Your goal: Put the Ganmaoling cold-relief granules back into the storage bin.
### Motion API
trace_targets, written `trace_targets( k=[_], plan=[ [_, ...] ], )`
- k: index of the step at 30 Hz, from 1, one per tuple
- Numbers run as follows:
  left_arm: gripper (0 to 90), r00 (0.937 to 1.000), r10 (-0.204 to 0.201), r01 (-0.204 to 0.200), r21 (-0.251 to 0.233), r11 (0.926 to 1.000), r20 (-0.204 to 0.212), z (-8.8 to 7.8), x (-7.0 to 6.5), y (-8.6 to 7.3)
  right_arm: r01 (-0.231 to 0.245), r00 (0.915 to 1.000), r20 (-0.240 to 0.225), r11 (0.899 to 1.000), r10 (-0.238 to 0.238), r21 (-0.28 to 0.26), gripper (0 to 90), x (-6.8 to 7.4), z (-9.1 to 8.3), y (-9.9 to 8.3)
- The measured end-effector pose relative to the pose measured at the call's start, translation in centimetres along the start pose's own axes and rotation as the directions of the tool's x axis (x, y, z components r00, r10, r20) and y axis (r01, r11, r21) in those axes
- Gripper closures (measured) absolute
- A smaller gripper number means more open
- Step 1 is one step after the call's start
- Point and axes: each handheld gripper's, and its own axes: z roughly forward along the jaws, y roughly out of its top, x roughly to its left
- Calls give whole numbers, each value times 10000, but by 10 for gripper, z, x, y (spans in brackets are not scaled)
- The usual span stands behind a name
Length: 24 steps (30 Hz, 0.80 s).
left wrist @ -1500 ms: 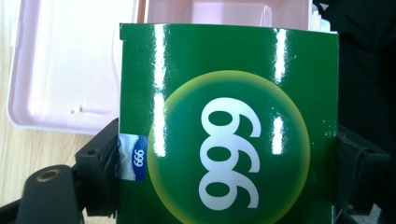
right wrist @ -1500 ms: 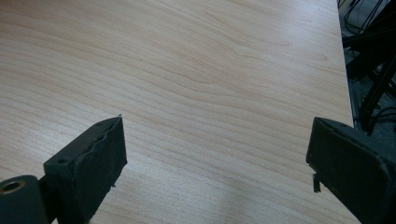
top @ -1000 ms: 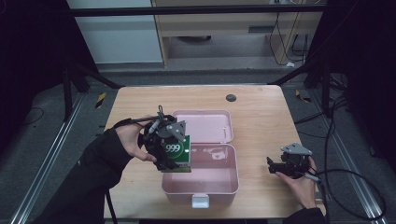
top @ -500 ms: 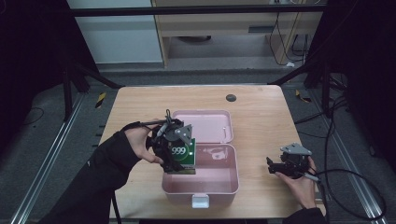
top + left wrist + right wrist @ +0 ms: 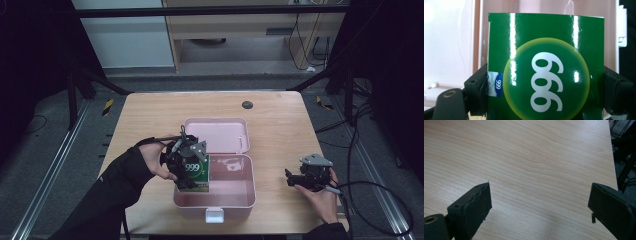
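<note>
My left gripper (image 5: 192, 172) is shut on a green carton marked 999 (image 5: 195, 174), holding it over the left part of an open pink box (image 5: 235, 197). In the left gripper view the green carton (image 5: 546, 67) stands between both black jaws, which press its two sides; the pink box (image 5: 451, 45) lies behind it. The box's lid (image 5: 217, 134) is folded back flat on the table. My right gripper (image 5: 291, 179) rests on the wooden table (image 5: 150, 120) at the right, its jaws wide apart over bare wood (image 5: 539, 167) with nothing between them.
A small dark round spot (image 5: 247, 105) sits near the table's far edge. The box has a white latch (image 5: 216, 215) at its near side. Cables trail off the table's right edge (image 5: 380, 200). Dark floor and metal frame rails surround the table.
My left gripper has carried the green carton to the right and down, from beside the box's left wall into the box's left part. The right gripper has stayed where it was.
</note>
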Motion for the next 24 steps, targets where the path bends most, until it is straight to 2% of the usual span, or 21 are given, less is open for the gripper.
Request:
trace_targets(
  k=[10, 24],
  plan=[
    [146, 9998, -70, 68, 102, 9999, 167, 19, 1, -8, 38, 10000, -18, 10000, -38, 34, 51, 0, 1, 0],
    [144, 9989, -143, 117, 576, 9983, 442, 48, 3, -11, 62, 10000, -36, 9999, -62, 99, 48, 0, 1, -1]
  ],
)
